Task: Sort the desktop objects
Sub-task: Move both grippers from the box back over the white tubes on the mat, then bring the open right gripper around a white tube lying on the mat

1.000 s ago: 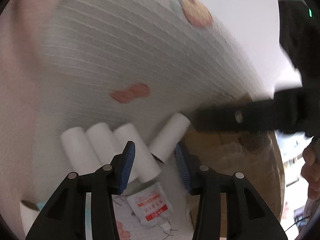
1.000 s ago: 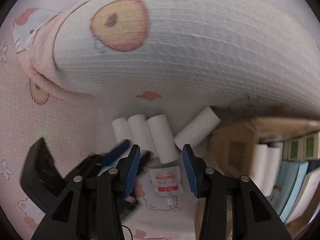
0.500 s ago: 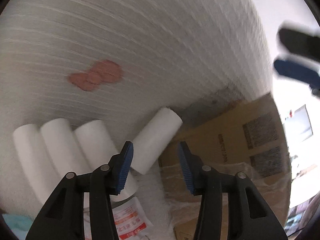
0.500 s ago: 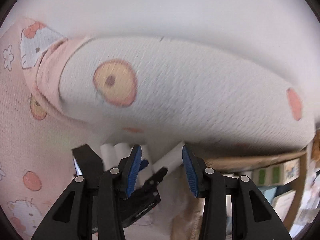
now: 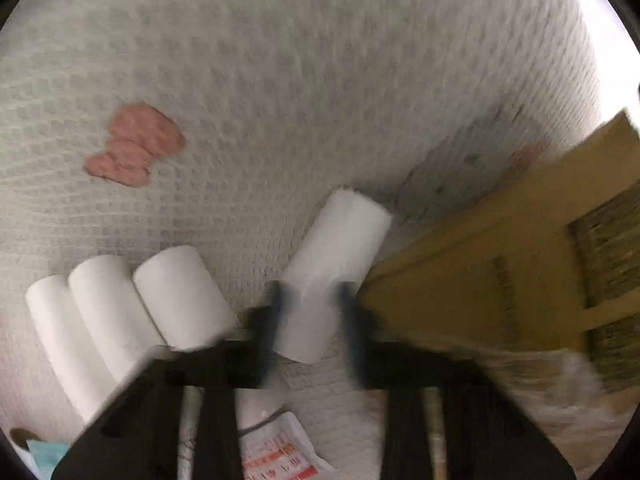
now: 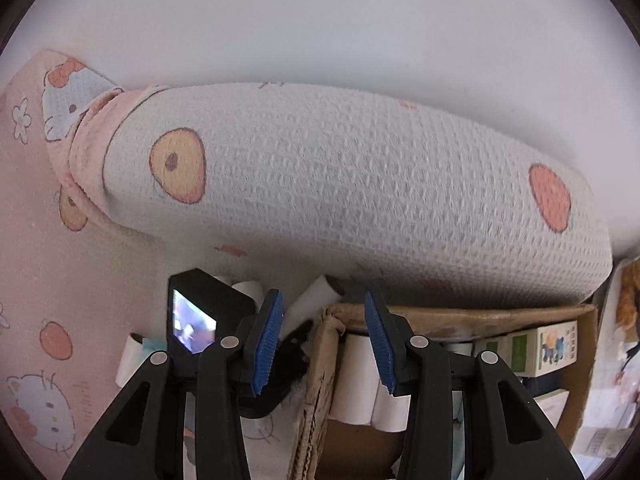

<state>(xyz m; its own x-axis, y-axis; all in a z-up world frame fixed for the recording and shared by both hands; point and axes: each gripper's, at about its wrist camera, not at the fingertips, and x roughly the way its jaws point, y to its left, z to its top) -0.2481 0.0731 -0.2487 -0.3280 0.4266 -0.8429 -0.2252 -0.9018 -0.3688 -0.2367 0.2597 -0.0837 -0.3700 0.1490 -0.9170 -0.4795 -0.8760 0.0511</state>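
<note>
Where it gaped before, left gripper (image 5: 310, 312) now pinching paper roll (image 5: 332, 264), right gripper (image 6: 324, 340) spread.

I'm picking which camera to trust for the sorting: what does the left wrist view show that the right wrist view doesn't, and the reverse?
Only the left wrist view: the left claw around the tilted paper roll, three rolls side by side, and a red-printed sachet.

Only the right wrist view: the open right claw, rolls inside the cardboard box, small cartons, and the left tool's screen.

Both: the waffle-weave bolster, the box, and the tilted roll.
</note>
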